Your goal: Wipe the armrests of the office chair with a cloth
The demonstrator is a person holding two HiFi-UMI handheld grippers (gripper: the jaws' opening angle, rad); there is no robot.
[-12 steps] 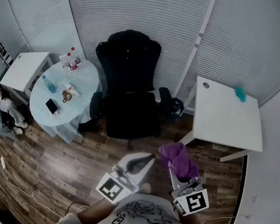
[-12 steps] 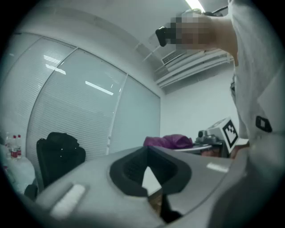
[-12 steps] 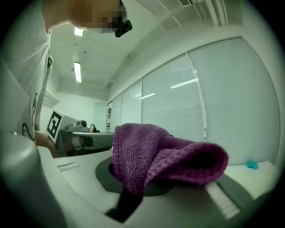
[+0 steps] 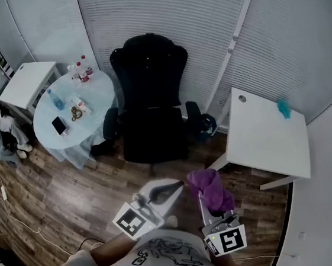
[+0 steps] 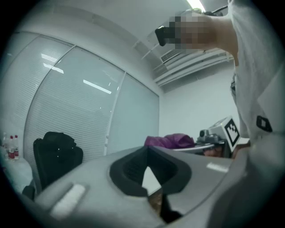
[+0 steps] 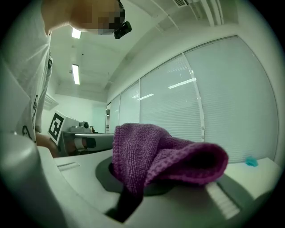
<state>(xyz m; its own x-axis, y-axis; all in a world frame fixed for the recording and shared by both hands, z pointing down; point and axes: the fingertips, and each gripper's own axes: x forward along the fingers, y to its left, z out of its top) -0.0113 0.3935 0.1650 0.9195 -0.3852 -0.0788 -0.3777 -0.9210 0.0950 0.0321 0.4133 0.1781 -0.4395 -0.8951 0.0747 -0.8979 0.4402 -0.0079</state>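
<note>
Your right tool (image 4: 208,201) clamps the purple cloth (image 4: 210,185), your left tool (image 4: 174,190) is closed empty, both facing the office chair (image 4: 150,101).

White printed T-shirt (image 4: 162,256); grey left claw (image 4: 178,186), right claw (image 4: 205,202).

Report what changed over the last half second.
Nothing moved noticeably; only the head view shifted a little. The right gripper stays shut on the purple cloth, the left gripper stays empty, and both remain short of the office chair.
</note>
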